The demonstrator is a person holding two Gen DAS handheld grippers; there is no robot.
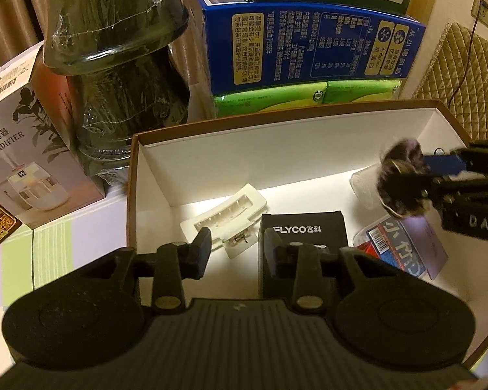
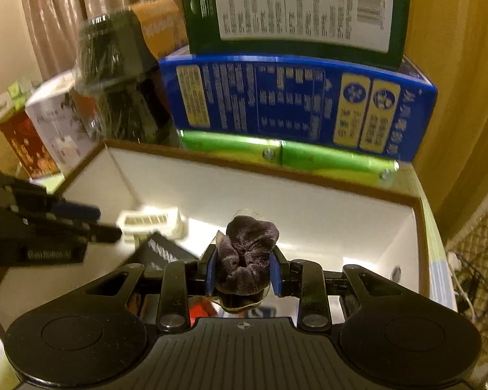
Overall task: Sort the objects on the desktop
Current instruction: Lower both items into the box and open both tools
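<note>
Clearly "FLYCO" on black box (image 1: 304, 242); "HUMIDIFIER" on carton (image 1: 32, 162).

One open cardboard box (image 1: 153, 162). Inside: one white hair clip (image 1: 224, 224), one black FLYCO box (image 1: 304, 237), one dark velvet scrunchie (image 2: 249, 253), one red-and-blue packet (image 1: 393, 247), one clear round container (image 1: 364, 182). Behind: one blue carton (image 1: 309, 45), one green carton (image 2: 296, 6), two green packs (image 1: 270, 100), one humidifier box (image 1: 32, 162). Two claws: left claw (image 1: 237, 253), right claw (image 2: 244, 274).
</note>
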